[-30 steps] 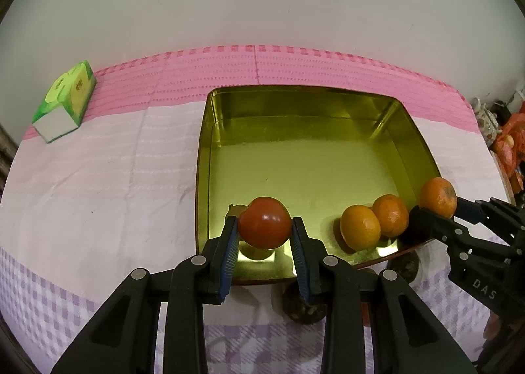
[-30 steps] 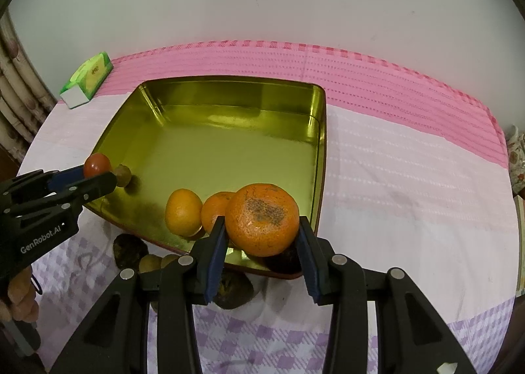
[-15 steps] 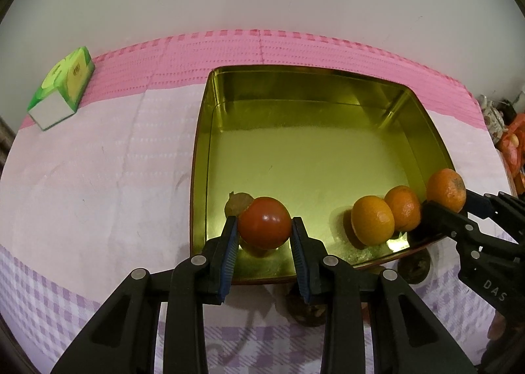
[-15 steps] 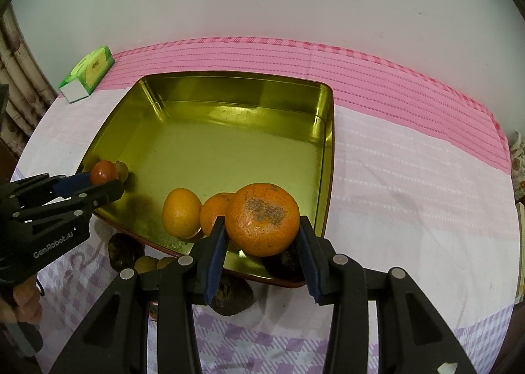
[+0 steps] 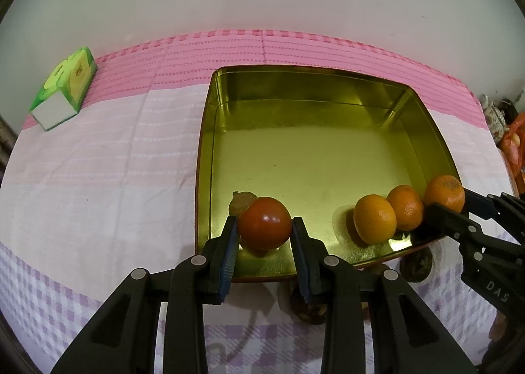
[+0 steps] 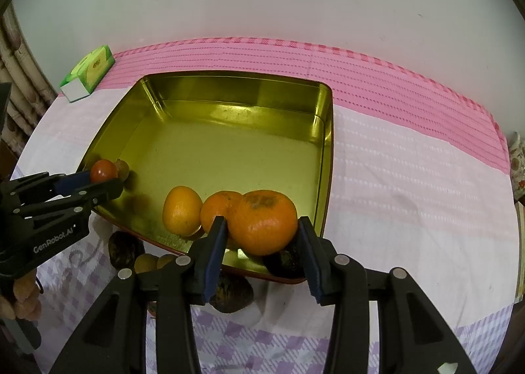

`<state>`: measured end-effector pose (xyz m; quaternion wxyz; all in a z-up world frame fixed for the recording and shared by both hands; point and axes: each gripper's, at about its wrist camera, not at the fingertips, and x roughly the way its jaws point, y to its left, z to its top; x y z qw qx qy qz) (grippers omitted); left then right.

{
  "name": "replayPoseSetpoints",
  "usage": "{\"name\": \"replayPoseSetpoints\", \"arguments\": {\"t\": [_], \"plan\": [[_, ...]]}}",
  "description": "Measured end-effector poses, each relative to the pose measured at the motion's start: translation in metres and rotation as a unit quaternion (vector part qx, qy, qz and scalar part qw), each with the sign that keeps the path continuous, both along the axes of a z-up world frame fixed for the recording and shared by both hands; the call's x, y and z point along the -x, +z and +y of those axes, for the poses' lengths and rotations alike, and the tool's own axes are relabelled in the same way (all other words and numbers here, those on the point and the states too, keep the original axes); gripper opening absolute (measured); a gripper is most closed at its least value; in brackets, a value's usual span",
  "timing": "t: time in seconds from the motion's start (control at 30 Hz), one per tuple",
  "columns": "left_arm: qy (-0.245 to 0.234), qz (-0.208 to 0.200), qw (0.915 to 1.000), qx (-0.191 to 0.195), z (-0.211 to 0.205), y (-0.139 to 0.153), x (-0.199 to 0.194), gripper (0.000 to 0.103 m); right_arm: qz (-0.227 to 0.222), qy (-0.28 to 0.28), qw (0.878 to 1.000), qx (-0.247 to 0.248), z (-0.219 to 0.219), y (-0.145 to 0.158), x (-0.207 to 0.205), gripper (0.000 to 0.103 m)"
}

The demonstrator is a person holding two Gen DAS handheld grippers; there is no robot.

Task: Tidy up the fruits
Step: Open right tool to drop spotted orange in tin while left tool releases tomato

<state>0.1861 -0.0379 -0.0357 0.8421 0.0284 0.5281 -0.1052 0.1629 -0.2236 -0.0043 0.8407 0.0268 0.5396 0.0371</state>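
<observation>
The large round orange mandarin with a grey blemish on top (image 6: pixel 262 221) sits low at the near right corner of the square gold-coloured metal tray (image 6: pixel 229 157), next to two smaller orange mandarins (image 6: pixel 200 213) that already rest on the tray floor. The right gripper (image 6: pixel 262 236) brackets this fruit; its jaws have just been opening, a visible gap separates each blue pad from the peel, and the fruit appears to rest on the tray, so it is judged released. Placement beside the two mandarins groups like fruit together. The round glossy red tomato-like fruit (image 5: pixel 264 222) is clamped between the blue pads of the left gripper (image 5: pixel 264 236), which press on both of its flanks, and it hangs just above the tray floor at the near left corner, in front of a small brown fruit (image 5: pixel 241 201) already lying there. This grasp is judged to be held until the fruit is low enough to be set down without rolling. Several dark round fruits (image 6: pixel 126 249) lie on the checked cloth outside the near rim of the tray and are judged not yet sorted. A green and white carton (image 5: pixel 65 92) stands well apart at the far left on the pink striped tablecloth (image 5: pixel 98 157).
</observation>
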Motion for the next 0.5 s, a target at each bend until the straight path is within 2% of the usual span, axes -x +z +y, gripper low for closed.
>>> {"name": "replayPoseSetpoints", "arguments": {"t": [0.17,0.5], "plan": [[0.004,-0.003,1.0000,0.004,0.003,0.001,0.003,0.037,0.001,-0.002,1.000,-0.007,-0.001,0.001,0.000,0.042],[-0.004,-0.022,0.9997,0.004,0.000,0.015,0.013,0.037,-0.011,-0.005,1.000,-0.007,0.002,0.013,0.008,0.042]]}}
